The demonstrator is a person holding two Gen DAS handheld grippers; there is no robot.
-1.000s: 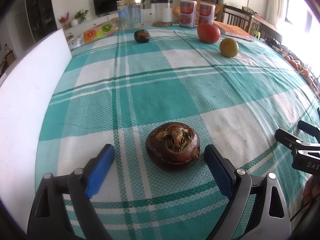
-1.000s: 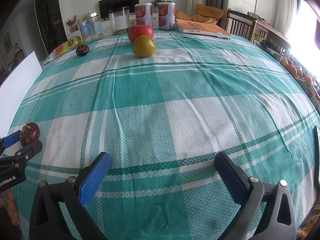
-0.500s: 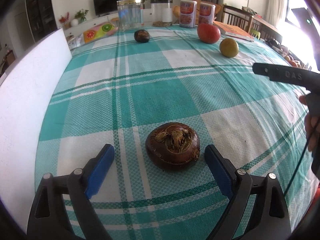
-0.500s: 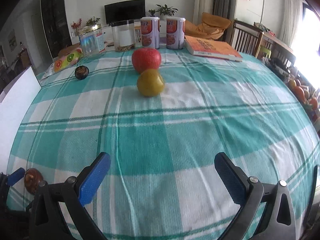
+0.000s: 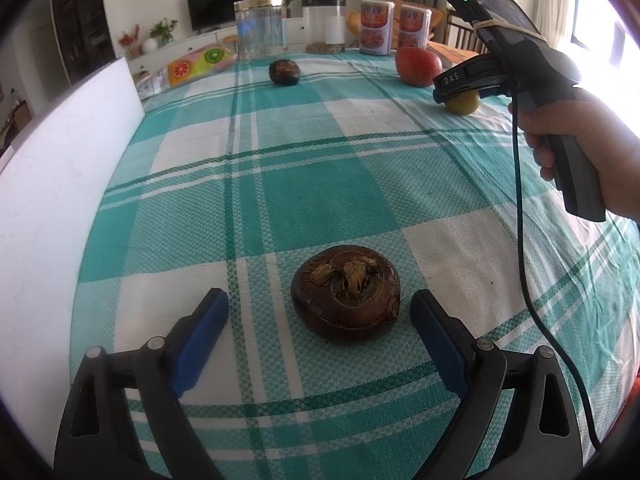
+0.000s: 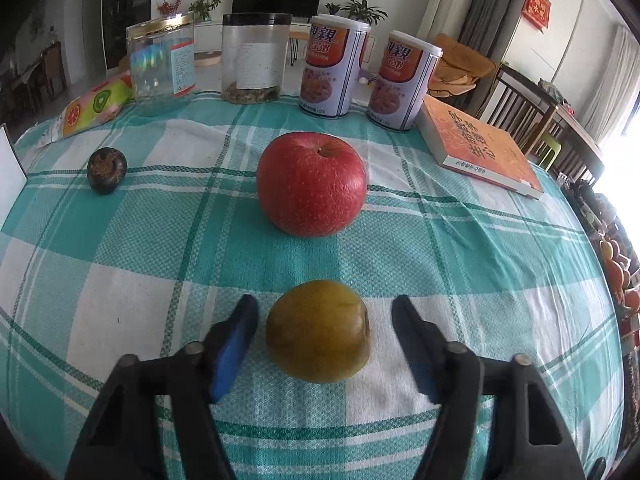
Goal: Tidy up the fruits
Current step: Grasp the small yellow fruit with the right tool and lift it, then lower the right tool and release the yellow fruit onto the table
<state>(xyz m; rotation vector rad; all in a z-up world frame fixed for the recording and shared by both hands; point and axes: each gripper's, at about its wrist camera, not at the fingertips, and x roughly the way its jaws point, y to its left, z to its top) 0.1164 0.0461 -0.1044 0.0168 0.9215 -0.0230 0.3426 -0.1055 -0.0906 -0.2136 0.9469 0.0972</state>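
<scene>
A teal-and-white checked cloth (image 6: 168, 240) covers the whole table, and a white board (image 5: 48, 184) stands along its left edge in the left wrist view. At the far end there is a row of containers: two clear jars (image 6: 162, 66), two printed cans (image 6: 334, 66), and an orange book (image 6: 484, 148) lying flat to their right. A fruit-printed packet (image 6: 94, 106) lies at the far left corner.

On to the fruit. The red apple (image 6: 312, 184) sits upright mid-table, stem dimple up. Just this side of it, apart from it, lies the yellow fruit (image 6: 318, 330), and the right gripper (image 6: 320, 320) has it bracketed: its jaws are closing, the fruit between them, with a sliver of cloth showing on each side, so the pads are not pressing yet. In the left wrist view a hand (image 5: 580, 148) grips that tool's handle, a black cable hanging from it.

The left gripper (image 5: 320, 312) stands wide open around the near dark fruit (image 5: 346, 296), which rests on the cloth with dried leaves on top, closer to the right finger and touching neither. A second, smaller dark fruit (image 6: 106, 170) sits far off near the packet, well apart from everything.
</scene>
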